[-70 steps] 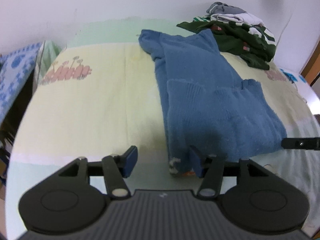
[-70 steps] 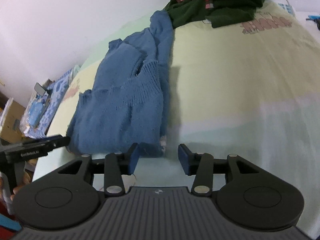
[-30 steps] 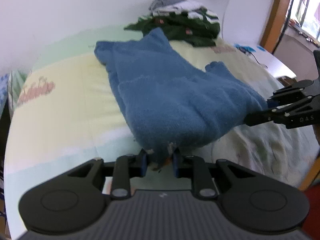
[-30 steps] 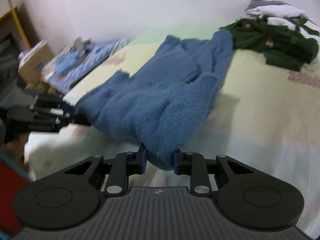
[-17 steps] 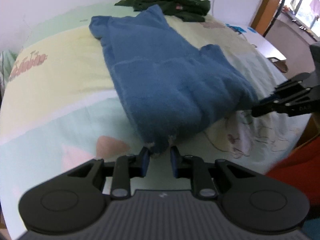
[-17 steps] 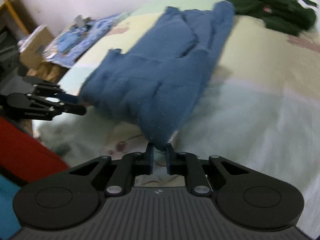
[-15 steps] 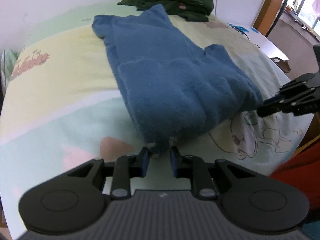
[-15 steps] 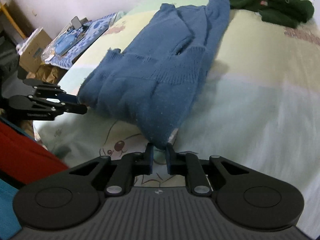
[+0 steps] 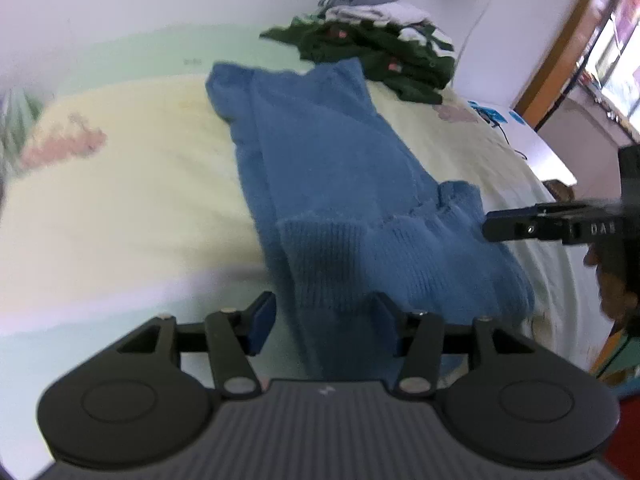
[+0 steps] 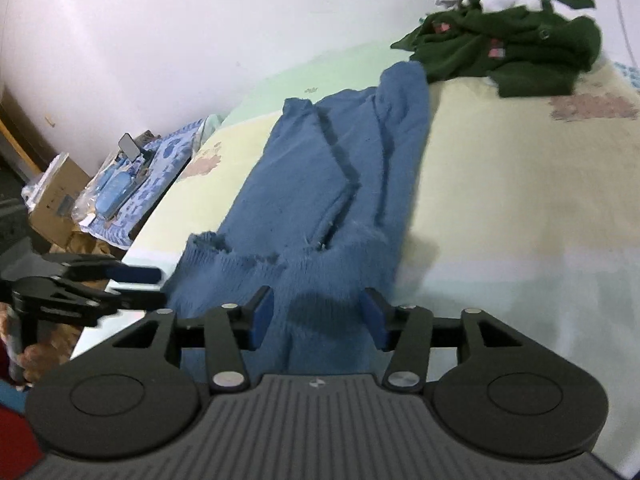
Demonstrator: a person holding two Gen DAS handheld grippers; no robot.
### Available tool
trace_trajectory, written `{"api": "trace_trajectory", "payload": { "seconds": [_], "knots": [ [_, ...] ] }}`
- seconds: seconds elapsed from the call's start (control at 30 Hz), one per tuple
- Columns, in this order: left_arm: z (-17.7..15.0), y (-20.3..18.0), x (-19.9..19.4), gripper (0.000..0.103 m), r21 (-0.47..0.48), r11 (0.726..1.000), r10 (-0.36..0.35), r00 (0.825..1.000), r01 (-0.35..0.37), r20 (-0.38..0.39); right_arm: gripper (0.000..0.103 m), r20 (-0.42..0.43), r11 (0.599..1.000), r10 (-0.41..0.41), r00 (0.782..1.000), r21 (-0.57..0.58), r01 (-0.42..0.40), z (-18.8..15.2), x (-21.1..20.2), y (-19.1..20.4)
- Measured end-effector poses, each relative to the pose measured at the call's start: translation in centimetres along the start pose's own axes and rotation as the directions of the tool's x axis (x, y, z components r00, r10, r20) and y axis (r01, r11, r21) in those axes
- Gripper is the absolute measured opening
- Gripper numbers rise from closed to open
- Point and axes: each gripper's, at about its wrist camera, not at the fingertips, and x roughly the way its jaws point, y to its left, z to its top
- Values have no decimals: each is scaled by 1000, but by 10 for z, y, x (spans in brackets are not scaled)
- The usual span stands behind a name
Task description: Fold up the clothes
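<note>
The blue sweater (image 9: 340,184) is lying lengthwise on the bed (image 9: 132,184), narrowed into a long strip with both sleeves folded in over its body, its far end nearly touching the green clothes pile (image 9: 376,52); a crosswise fold is looking like what remains. The left hand-held gripper (image 9: 326,322) and right hand-held gripper (image 10: 316,318) are both hanging released over the sweater's ribbed hem, gripping nothing.
</note>
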Motion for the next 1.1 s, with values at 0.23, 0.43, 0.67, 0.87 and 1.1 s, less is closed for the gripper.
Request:
{"api": "trace_trajectory", "payload": {
  "seconds": [0.23,0.43,0.67,0.87,1.1],
  "knots": [
    [11,-6,14,53,-5,1000,-3,999,3,50,54,55,996,25,998,-86,-20,5,12,8],
    [11,-5,17,57,2,1000,13,999,-13,41,57,102,998,-45,994,-40,49,4,4,0],
    [13,-9,24,57,12,1000,10,1000,-10,17,59,54,1000,-9,999,-11,9,1,9,0],
    [12,-12,27,60,42,999,12,1000,-12,17,59,12,983,-38,999,-177,39,-2,20,26],
    [12,-7,23,49,35,999,-8,1000,7,24,35,1,981,-41,999,-189,40,-3,21,18]
  ]
}}
